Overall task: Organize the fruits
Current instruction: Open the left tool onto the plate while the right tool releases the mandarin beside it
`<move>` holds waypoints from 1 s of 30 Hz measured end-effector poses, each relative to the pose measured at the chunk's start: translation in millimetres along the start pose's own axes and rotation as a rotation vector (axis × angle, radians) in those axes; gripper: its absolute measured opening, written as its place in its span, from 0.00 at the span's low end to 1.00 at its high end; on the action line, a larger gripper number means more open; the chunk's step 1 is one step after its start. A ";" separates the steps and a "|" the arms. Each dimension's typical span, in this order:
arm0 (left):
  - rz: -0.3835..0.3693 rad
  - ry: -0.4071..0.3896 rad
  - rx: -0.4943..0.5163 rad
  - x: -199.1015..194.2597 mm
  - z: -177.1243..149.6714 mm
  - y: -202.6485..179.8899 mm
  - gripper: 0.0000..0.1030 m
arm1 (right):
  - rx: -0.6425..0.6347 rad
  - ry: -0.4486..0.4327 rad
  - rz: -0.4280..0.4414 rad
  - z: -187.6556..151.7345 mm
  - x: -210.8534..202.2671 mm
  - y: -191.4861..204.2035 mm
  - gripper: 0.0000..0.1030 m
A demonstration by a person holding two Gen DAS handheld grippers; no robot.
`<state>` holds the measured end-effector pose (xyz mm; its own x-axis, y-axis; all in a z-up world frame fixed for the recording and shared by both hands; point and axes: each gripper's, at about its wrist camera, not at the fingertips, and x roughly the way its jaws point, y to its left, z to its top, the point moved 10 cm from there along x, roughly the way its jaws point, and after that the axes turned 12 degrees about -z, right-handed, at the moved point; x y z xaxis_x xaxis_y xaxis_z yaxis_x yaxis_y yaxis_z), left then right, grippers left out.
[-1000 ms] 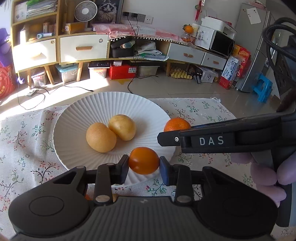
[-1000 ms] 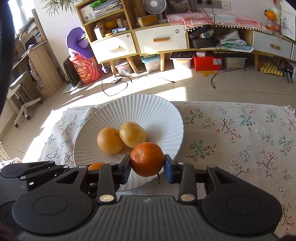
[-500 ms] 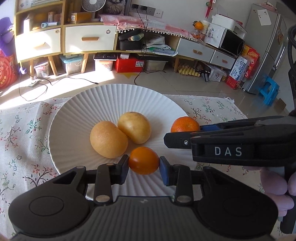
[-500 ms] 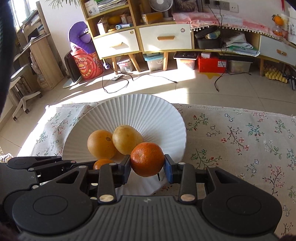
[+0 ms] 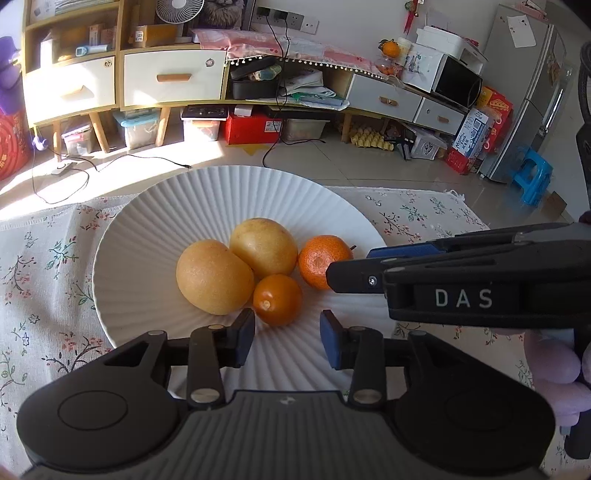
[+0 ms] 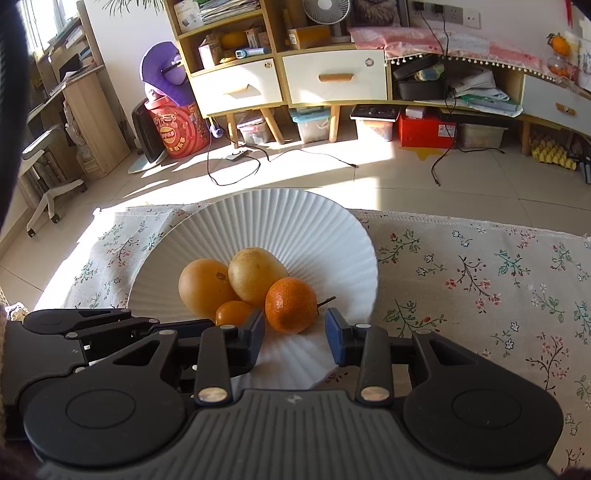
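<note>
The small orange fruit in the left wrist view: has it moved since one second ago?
Yes. The small orange fruit has left the now open left tool and lies on the white plate, against the two yellow fruits.

Both views are brightly lit by hard sunlight entering from the left, where a window [image 6: 48,33] is seen. Overexposed patches are thrown across the floor [image 6: 303,173] and the left of the tablecloth [image 5: 40,236]. Short, sharp shadows are cast rightward inside the plate [image 5: 147,229]. Straight lines are bowed by fisheye distortion, and the corners are vignetted dark. Focus is kept crisp throughout.
</note>
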<state>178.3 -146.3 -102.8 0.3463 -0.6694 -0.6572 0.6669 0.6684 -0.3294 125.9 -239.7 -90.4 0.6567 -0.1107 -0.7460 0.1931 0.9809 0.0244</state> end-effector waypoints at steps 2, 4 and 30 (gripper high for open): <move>0.001 0.000 0.011 -0.8 0.6 -1.3 0.35 | 0.005 -0.001 0.000 0.5 -0.7 -0.6 0.34; 0.002 0.001 0.022 -1.4 0.3 -2.7 0.39 | 0.008 -0.003 -0.002 0.5 -2.0 -1.1 0.35; 0.029 -0.036 0.056 -70.6 -27.5 -15.7 0.87 | -0.016 -0.066 -0.078 -17.7 -60.9 8.5 0.80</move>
<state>125.2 -100.6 -69.9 0.3888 -0.6616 -0.6411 0.6917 0.6693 -0.2713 74.7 -221.8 -56.5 0.6867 -0.1961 -0.7000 0.2341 0.9713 -0.0425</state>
